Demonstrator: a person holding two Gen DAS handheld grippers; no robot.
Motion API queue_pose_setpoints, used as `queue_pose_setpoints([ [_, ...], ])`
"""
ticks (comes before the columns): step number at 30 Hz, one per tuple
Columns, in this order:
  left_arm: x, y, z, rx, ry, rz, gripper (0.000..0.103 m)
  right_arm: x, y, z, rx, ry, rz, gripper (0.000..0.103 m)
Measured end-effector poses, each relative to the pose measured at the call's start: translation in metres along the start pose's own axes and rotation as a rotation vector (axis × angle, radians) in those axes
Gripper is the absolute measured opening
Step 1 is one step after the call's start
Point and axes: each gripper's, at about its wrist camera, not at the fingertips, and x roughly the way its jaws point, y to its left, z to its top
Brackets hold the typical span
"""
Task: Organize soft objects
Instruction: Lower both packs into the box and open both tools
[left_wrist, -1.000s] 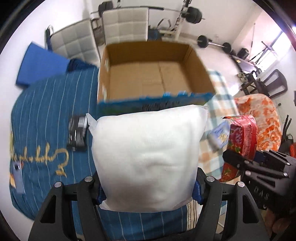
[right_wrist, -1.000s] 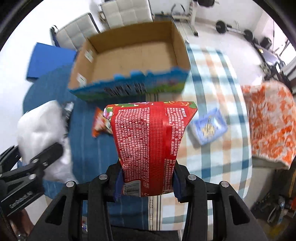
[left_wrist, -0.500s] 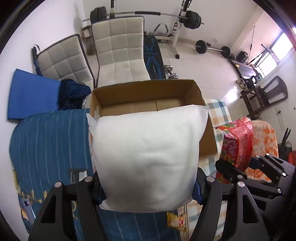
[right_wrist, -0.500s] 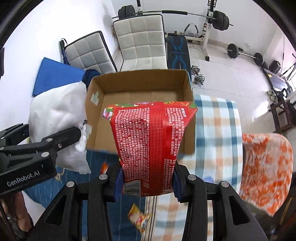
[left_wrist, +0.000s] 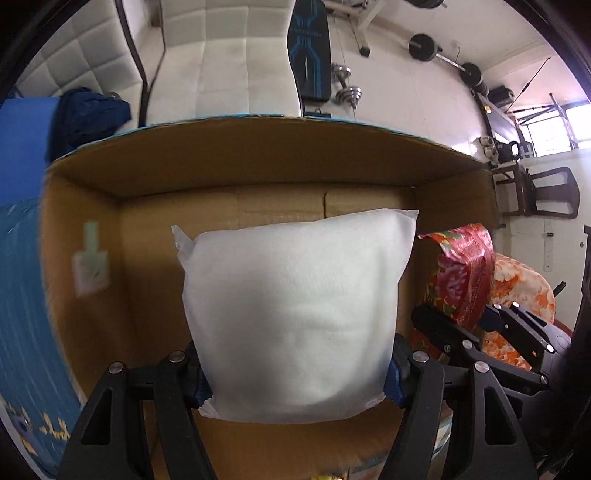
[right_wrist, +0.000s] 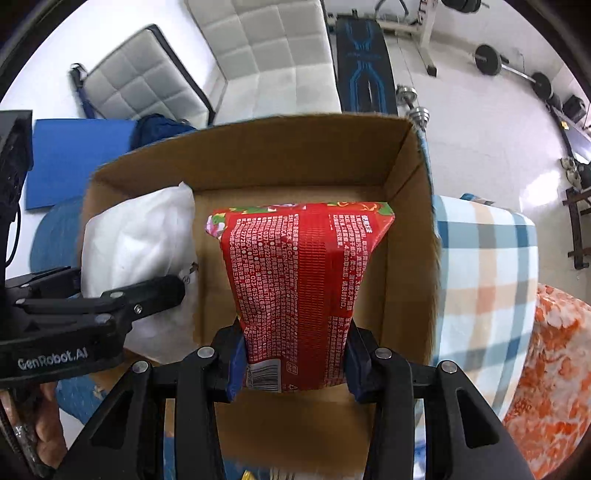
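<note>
My left gripper (left_wrist: 295, 373) is shut on a white soft pack (left_wrist: 295, 310) and holds it over the left half of the open cardboard box (left_wrist: 258, 166). My right gripper (right_wrist: 293, 358) is shut on a red printed soft pack (right_wrist: 299, 277) and holds it over the right half of the same box (right_wrist: 417, 221). The white pack (right_wrist: 136, 240) shows at the left in the right wrist view. The red pack (left_wrist: 461, 273) shows at the right in the left wrist view. The box floor that shows is bare.
The box stands on a table with a blue striped cloth (left_wrist: 22, 295) on the left and a checked cloth (right_wrist: 487, 266) on the right. White padded chairs (right_wrist: 266, 55) stand behind the box. An orange flowered fabric (right_wrist: 546, 369) lies at the right.
Both grippers have moved forward with their packs, from in front of the box to over its opening. Both stay shut.
</note>
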Motion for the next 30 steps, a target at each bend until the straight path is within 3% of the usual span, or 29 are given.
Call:
queue_pose_setpoints([
  [9,0.046,-0.001,0.034,0.027,0.079,0.006,0.068,0.052,-0.001,0.033,-0.064,0.052,-0.077,0.045],
  [21,0.066,0.004,0.049,0.023,0.126,0.004,0.072,0.054,-0.004,0.028,-0.029,0.092,-0.066,0.048],
  [23,0.065,0.006,0.047,-0.002,0.139,0.011,0.077,0.054,-0.002,0.028,-0.027,0.095,-0.053,0.056],
  [30,0.042,0.009,0.040,-0.013,0.106,0.036,0.087,0.043,0.004,0.019,-0.019,0.087,-0.031,0.065],
])
